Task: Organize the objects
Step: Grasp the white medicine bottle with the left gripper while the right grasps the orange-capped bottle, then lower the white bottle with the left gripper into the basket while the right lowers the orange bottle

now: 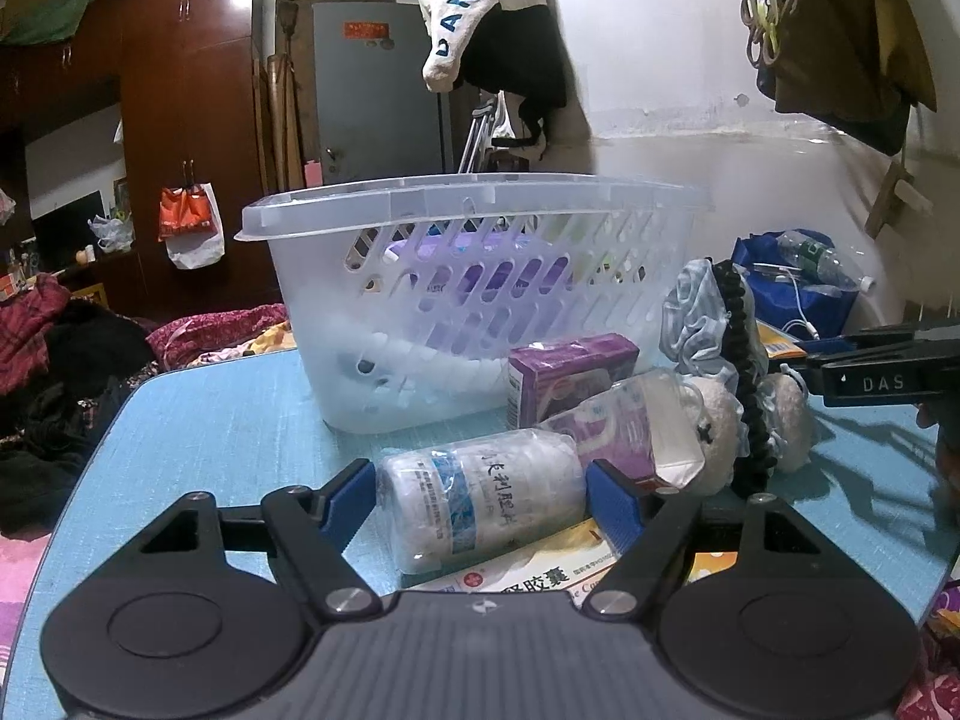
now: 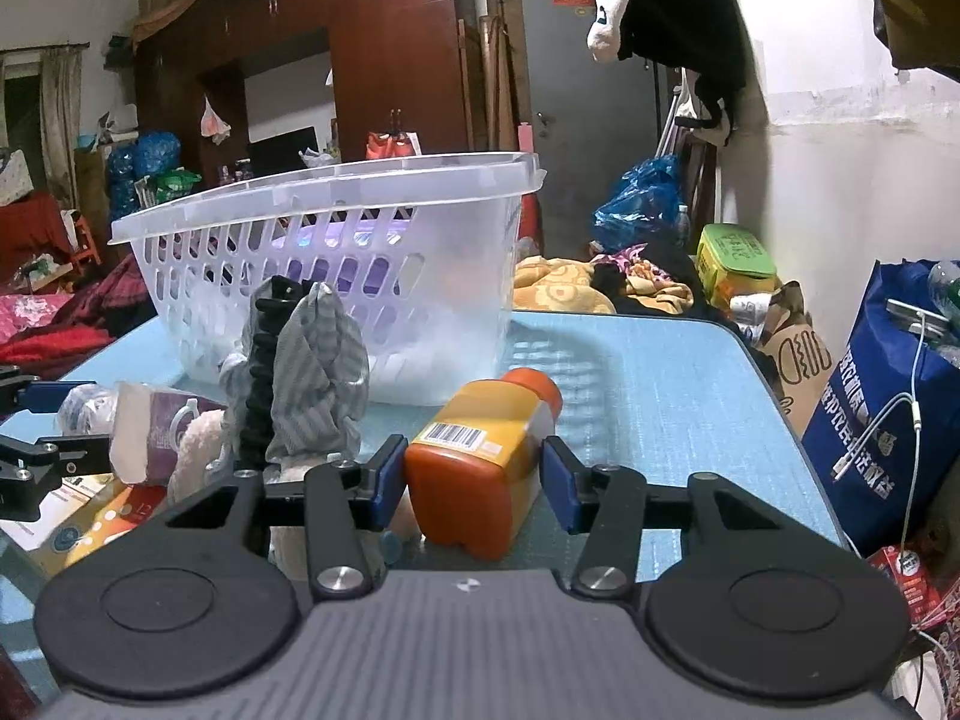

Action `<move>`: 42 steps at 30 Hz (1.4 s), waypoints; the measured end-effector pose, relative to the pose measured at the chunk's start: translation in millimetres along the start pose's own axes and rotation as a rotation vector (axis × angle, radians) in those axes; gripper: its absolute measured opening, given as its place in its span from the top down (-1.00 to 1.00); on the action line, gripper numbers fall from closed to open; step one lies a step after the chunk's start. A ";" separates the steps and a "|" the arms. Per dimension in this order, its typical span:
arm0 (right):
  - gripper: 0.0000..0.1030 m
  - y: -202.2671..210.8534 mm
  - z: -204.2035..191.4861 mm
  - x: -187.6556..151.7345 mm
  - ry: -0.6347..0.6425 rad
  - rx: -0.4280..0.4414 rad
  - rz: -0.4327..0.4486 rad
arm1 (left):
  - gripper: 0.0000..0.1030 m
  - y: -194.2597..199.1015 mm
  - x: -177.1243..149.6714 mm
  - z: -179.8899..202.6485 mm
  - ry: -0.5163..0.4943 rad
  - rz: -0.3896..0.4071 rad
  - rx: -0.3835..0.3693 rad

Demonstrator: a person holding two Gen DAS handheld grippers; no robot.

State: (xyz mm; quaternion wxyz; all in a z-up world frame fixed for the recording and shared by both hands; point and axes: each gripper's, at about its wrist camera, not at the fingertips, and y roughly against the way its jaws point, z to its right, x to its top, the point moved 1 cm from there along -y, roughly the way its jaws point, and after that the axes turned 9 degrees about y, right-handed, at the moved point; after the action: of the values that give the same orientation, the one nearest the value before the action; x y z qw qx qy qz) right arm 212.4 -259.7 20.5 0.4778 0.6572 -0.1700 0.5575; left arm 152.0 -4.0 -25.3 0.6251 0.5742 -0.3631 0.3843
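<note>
A white pill bottle (image 1: 480, 498) wrapped in clear film lies slantwise on the blue table (image 1: 210, 420). My left gripper (image 1: 480, 474) stands open around it, the blue pads close to its sides. In the right wrist view an orange bottle (image 2: 486, 456) with a barcode label lies on its side, and my right gripper (image 2: 474, 462) is shut on it. Behind both stands a clear slotted basket (image 1: 480, 192) with purple items inside. A purple box (image 1: 570, 372), a wrapped purple pack (image 1: 624, 432) and a plush toy (image 1: 720, 414) draped with striped cloth lie between the grippers.
Flat medicine packets (image 1: 528, 576) lie under the left gripper. A blue bag (image 2: 882, 420) with cables stands right of the table, whose right edge (image 2: 780, 396) is near. Clothes and bedding lie around the table; garments hang above.
</note>
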 end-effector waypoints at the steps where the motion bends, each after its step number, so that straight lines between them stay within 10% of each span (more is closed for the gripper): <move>1: 0.00 0.0 -0.3 0.0 0.002 -0.002 0.000 | -0.54 0.3 -0.1 -0.1 -0.002 0.001 -0.002; 16: 0.07 8.1 8.9 3.8 -0.004 -0.047 0.041 | -0.53 15.3 4.4 -6.6 0.024 0.078 -0.007; 27: 0.15 65.4 1.7 84.8 0.053 -0.024 0.221 | -0.53 63.3 112.5 -12.3 0.004 0.253 -0.011; 34: 0.15 38.0 -14.2 178.0 0.110 -0.026 0.224 | -0.53 6.6 182.2 -5.0 -0.019 0.146 0.079; 42: 0.15 -58.4 -14.3 179.7 0.091 -0.030 0.004 | -0.53 -76.0 173.2 -24.1 0.011 -0.069 0.110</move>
State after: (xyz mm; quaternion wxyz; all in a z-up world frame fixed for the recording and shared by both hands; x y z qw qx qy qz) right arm 305.9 -164.1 154.7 0.4938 0.6237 -0.1577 0.5851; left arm 296.9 27.6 94.6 0.6076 0.6176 -0.3179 0.3852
